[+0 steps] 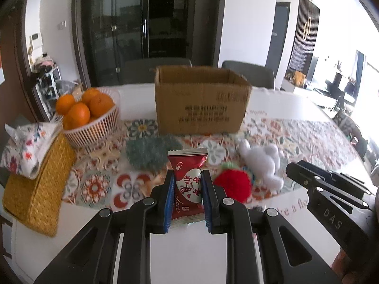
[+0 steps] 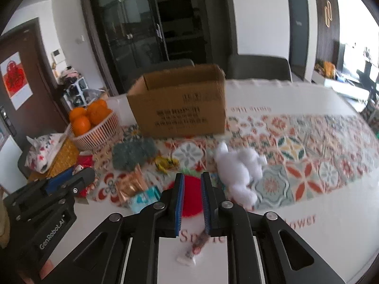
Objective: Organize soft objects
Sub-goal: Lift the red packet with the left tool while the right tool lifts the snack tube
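Red snack packet [image 1: 188,187] clamped in left tool [image 1: 188,197], cardboard box [image 1: 200,101] beyond.

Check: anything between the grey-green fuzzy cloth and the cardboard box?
Nothing: only bare patterned tablecloth between the fuzzy cloth and the cardboard box, clearest in the left wrist view.
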Motion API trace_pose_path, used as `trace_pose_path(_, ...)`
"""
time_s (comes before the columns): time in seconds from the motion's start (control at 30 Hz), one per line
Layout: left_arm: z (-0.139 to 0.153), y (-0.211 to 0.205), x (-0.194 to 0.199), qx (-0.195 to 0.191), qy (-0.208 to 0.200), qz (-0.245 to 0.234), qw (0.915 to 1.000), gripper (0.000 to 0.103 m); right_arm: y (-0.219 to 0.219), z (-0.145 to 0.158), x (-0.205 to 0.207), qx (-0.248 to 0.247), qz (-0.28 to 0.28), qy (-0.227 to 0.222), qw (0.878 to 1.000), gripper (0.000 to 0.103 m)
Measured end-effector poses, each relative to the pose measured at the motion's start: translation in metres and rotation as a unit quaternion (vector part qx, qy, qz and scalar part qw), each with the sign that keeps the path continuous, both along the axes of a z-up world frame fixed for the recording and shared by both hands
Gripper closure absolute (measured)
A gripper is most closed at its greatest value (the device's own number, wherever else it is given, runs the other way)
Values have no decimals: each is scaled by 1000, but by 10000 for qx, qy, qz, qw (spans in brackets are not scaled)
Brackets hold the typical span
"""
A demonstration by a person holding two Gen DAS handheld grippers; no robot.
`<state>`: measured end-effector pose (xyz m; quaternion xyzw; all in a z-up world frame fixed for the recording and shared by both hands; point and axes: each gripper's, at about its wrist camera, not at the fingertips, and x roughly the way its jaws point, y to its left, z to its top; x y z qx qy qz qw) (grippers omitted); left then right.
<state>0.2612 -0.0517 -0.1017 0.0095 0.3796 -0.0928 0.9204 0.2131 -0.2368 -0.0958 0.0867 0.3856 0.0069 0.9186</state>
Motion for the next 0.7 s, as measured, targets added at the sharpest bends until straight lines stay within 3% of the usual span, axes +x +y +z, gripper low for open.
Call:
trace_pose_path(0.27, -31, -3, -3, 146, 340, -227, 9991, 81, -1, -45, -7, 284, -217, 623, 9974, 82)
trace_pose_path(0.37, -44, -5, -3, 220, 445, -382, 9980, 81, -3, -58, -11, 301, -354, 735, 9962, 75)
trace_pose_path(0.7, -77, -9, -2, 525, 575, -837, 9934, 81, -1, -101, -13, 444, -733, 1146, 9897, 75)
